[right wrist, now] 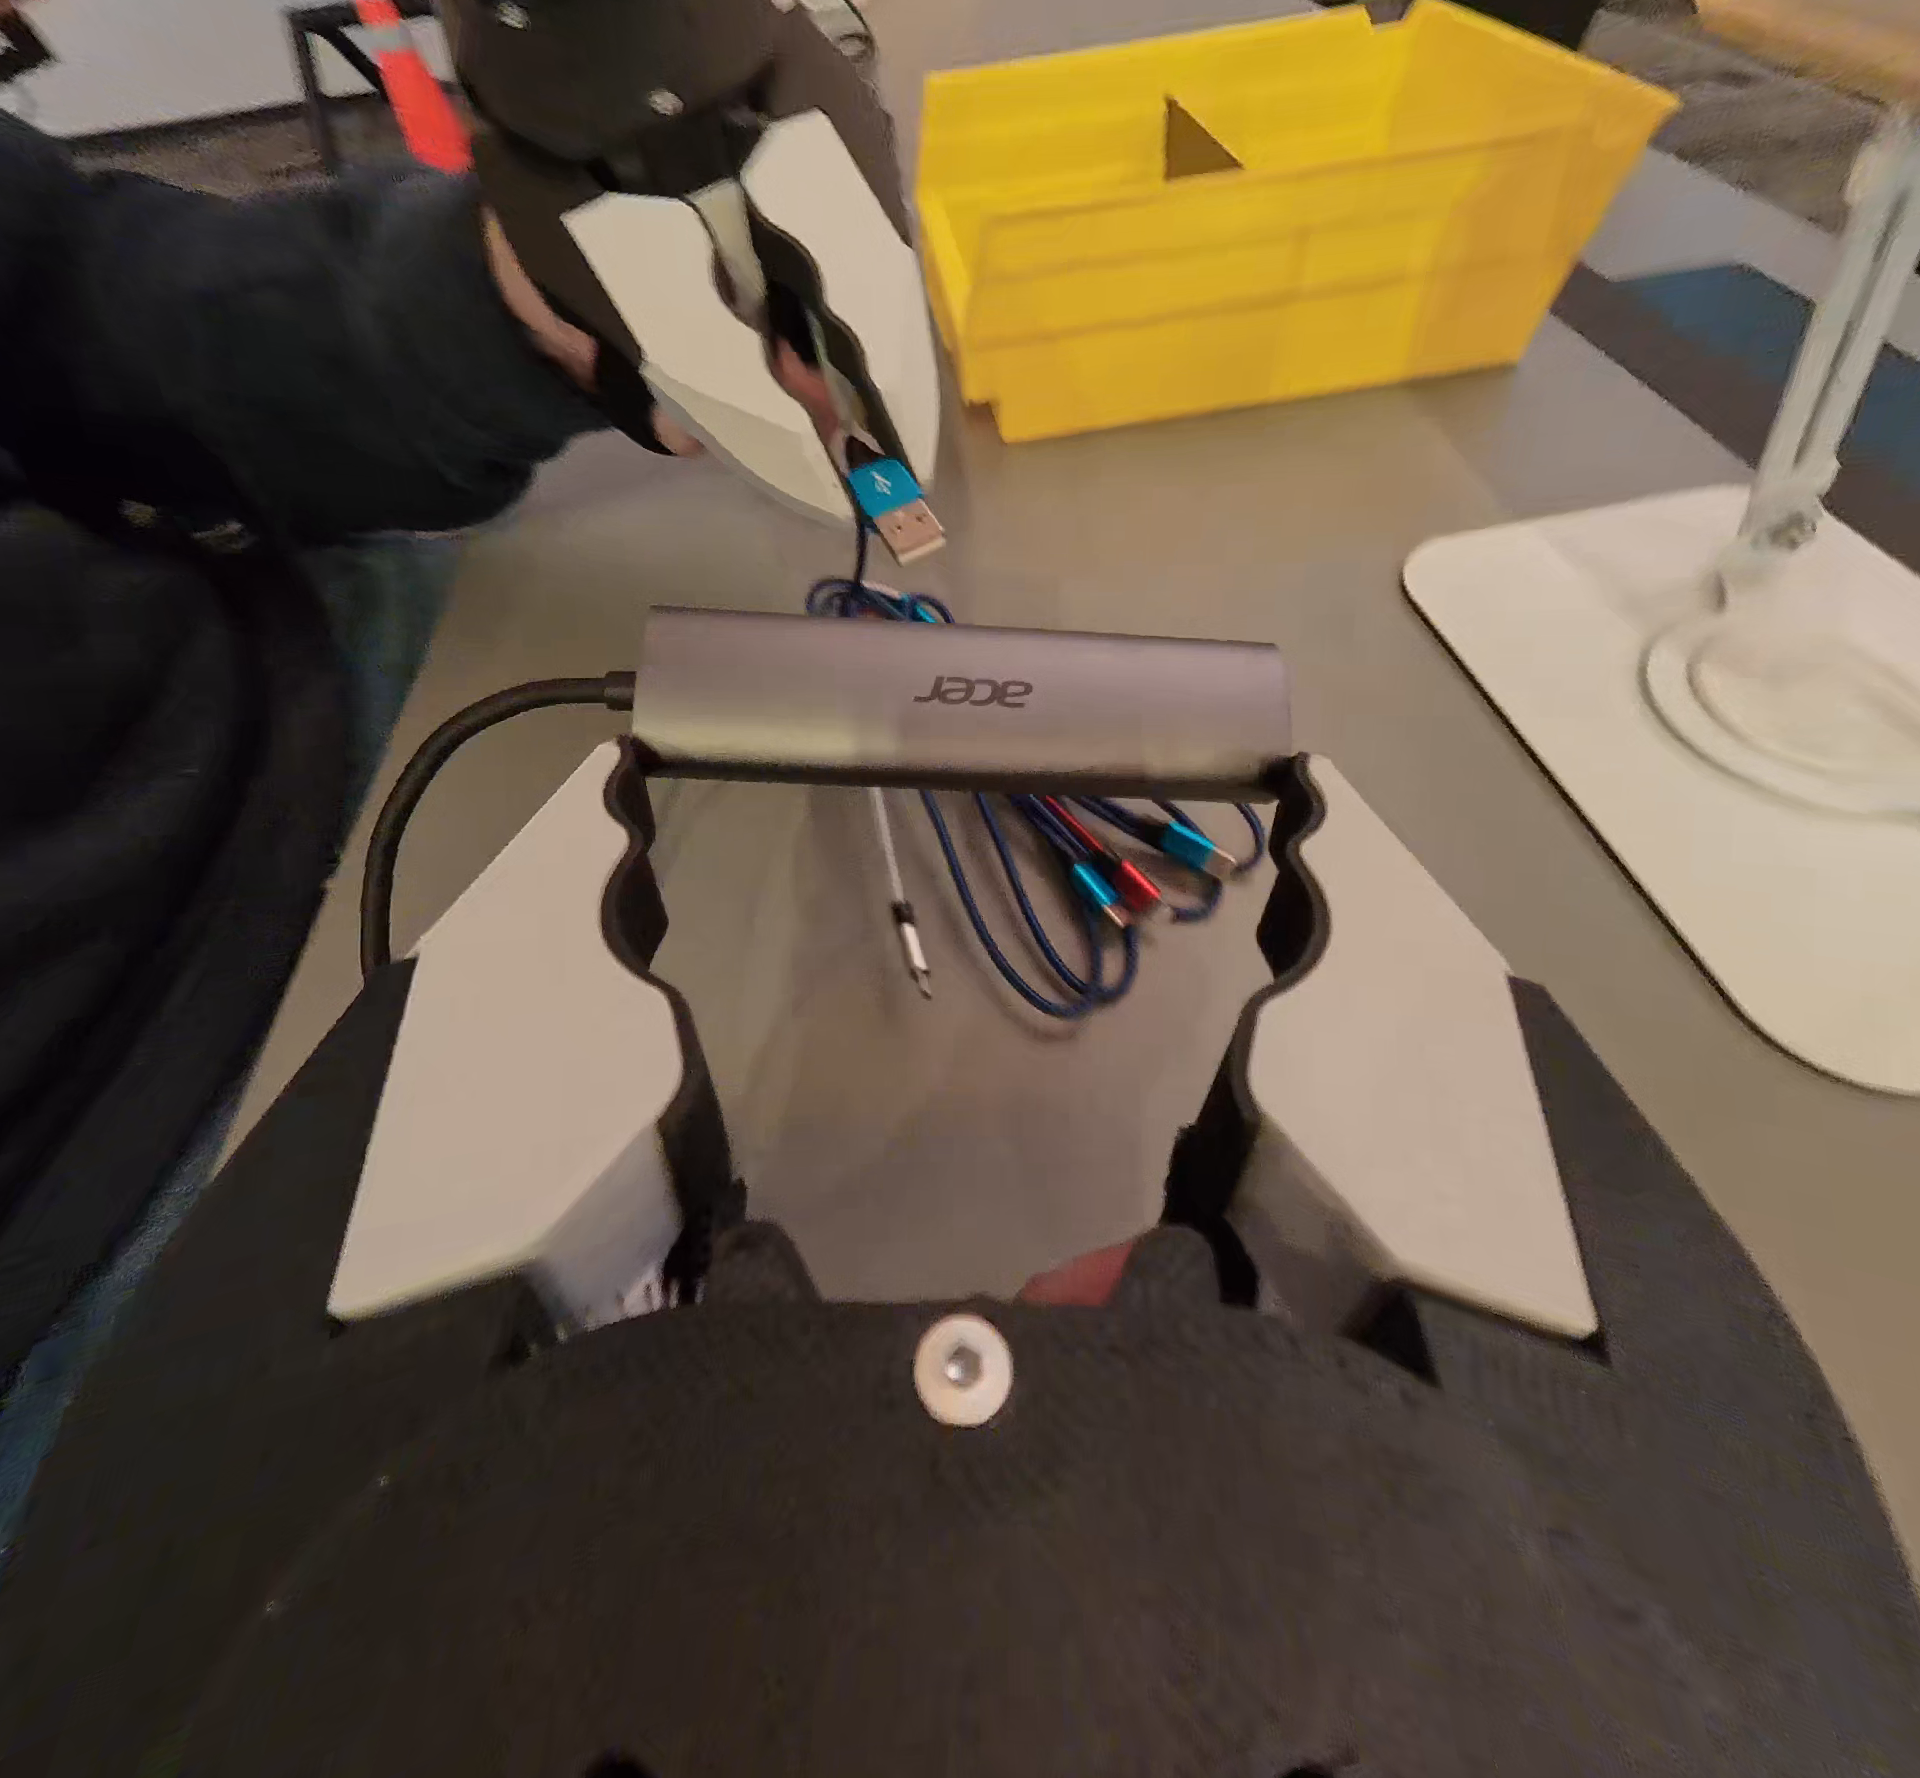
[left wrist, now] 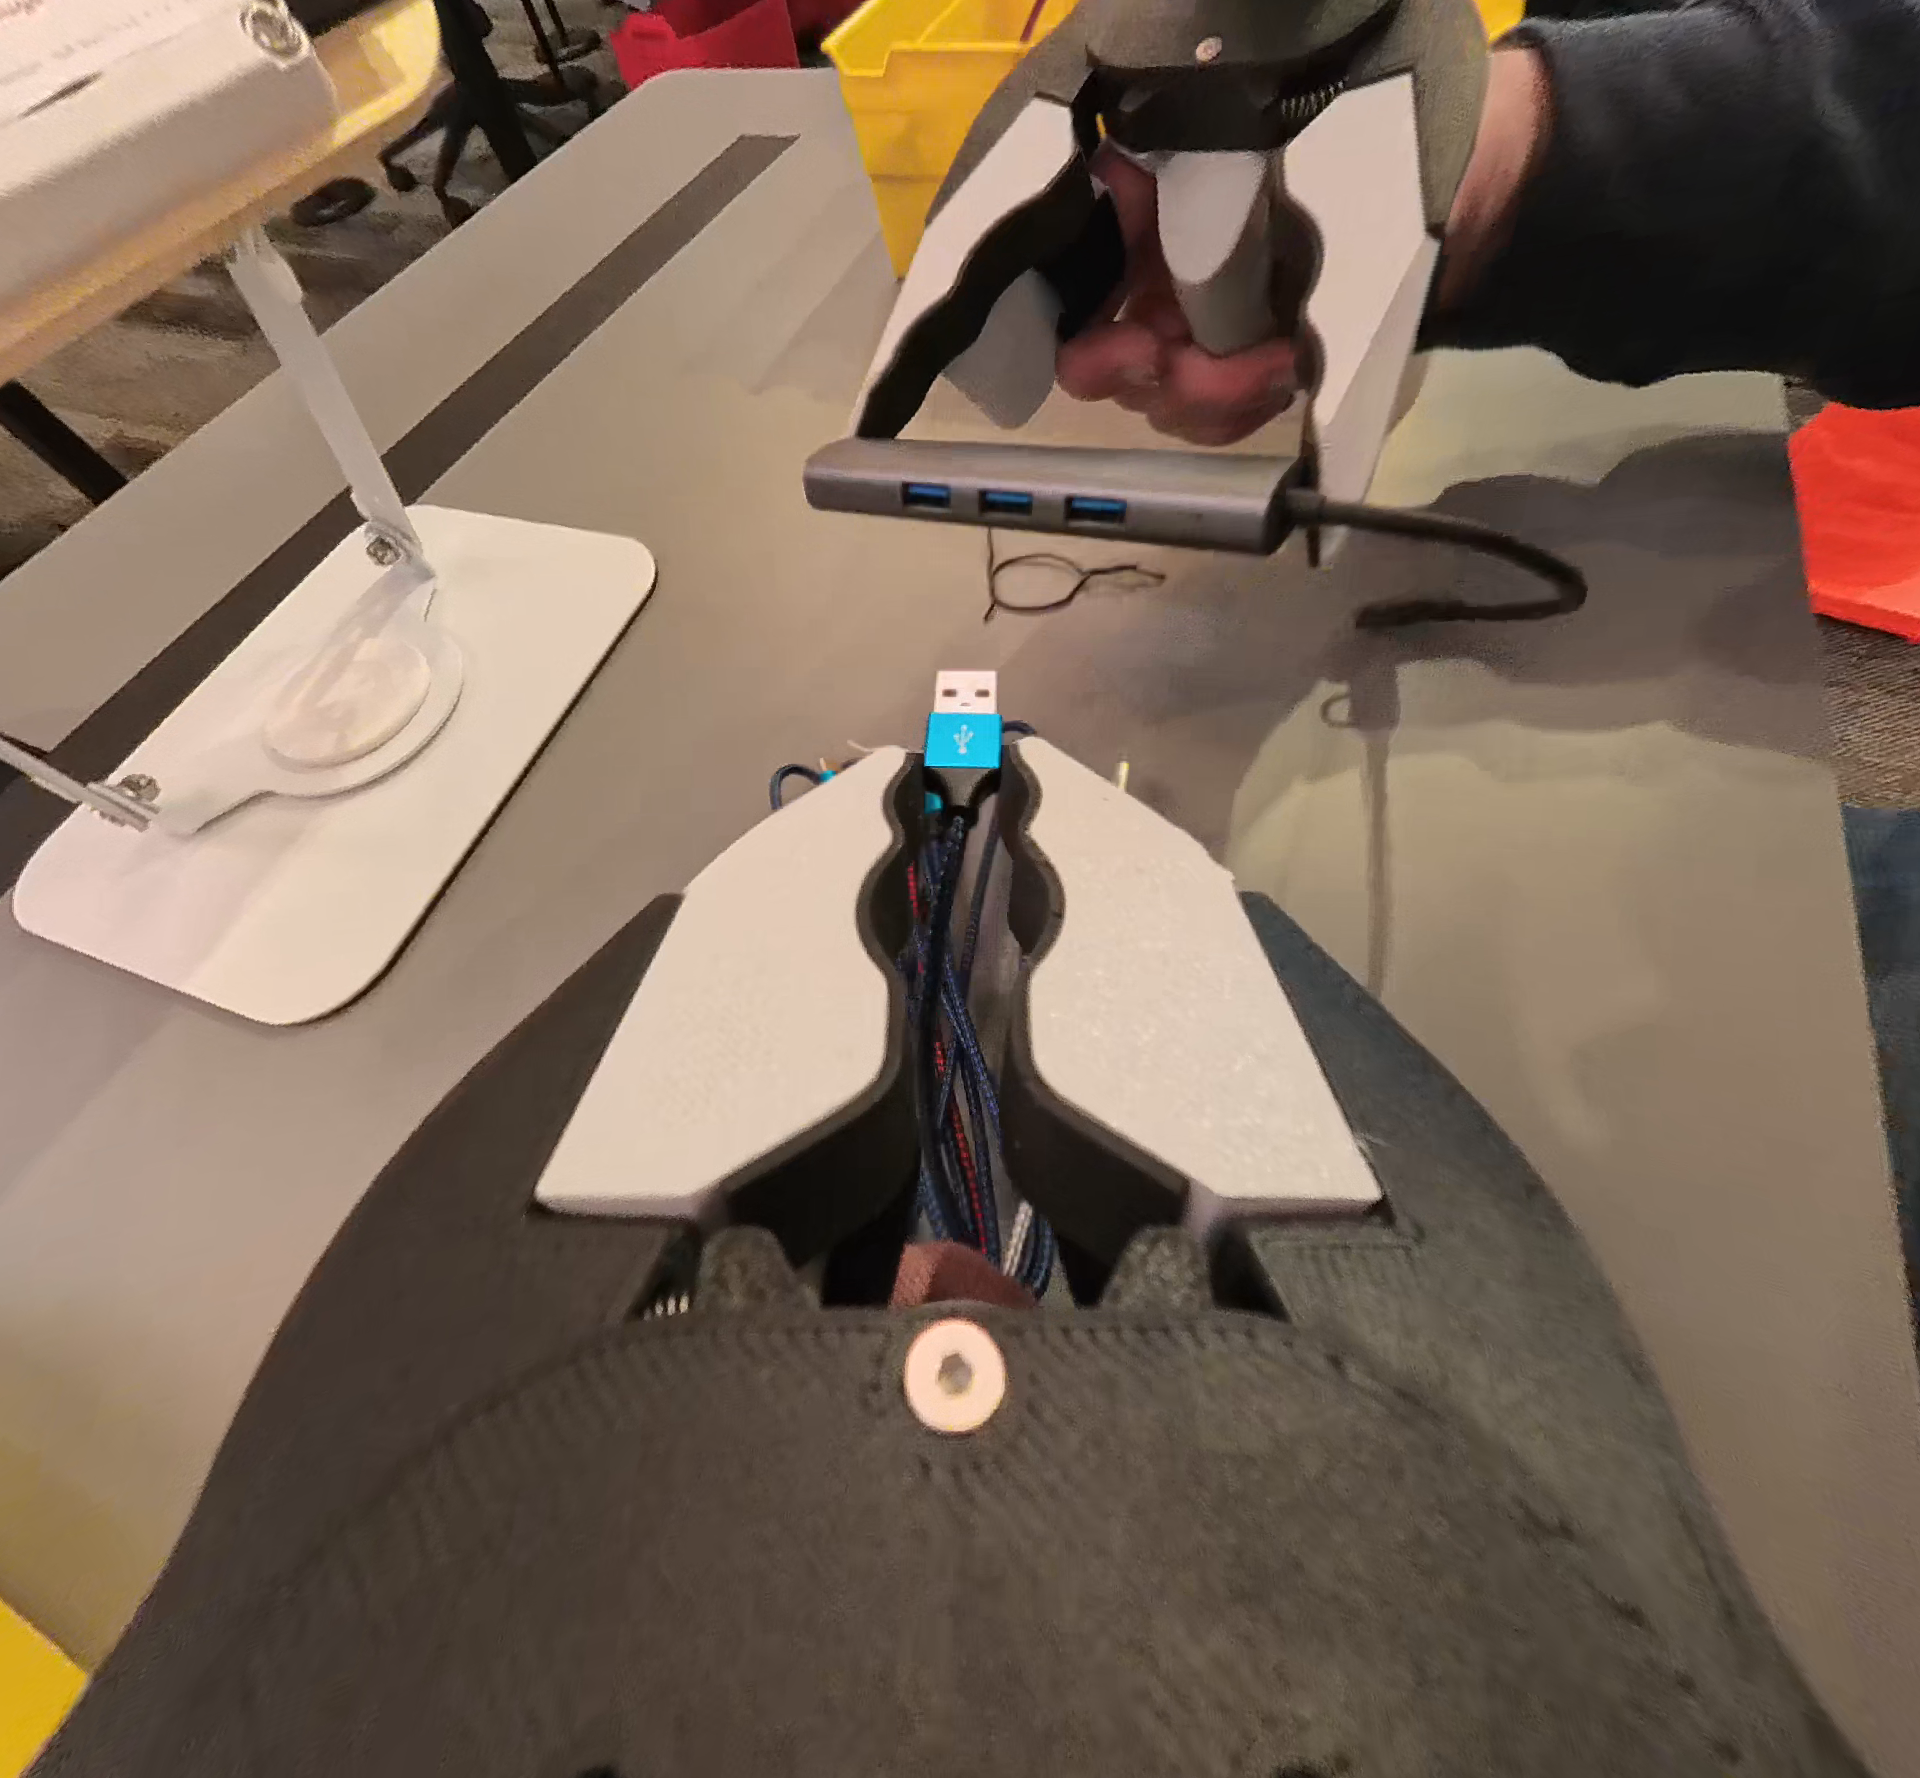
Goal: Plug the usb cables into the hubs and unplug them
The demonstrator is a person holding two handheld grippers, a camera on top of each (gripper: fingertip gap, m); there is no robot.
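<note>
Now my left gripper (left wrist: pixel 961 772) pinches the blue USB plug (left wrist: pixel 963 739), while my right gripper (right wrist: pixel 961 772), spread wide, clamps the grey hub (right wrist: pixel 956 705) endwise above the worktop (left wrist: pixel 675 398), ports just beyond the plug.

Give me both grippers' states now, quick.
Left gripper: shut on the blue USB plug, unplugged.
Right gripper: shut on the grey hub, gripped by its ends.

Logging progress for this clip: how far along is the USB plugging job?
Done: the left gripper grips the blue USB plug, the right gripper the grey hub. In hand: plug faces the ports, with a gap. Left: inserting, then unplugging.
</note>
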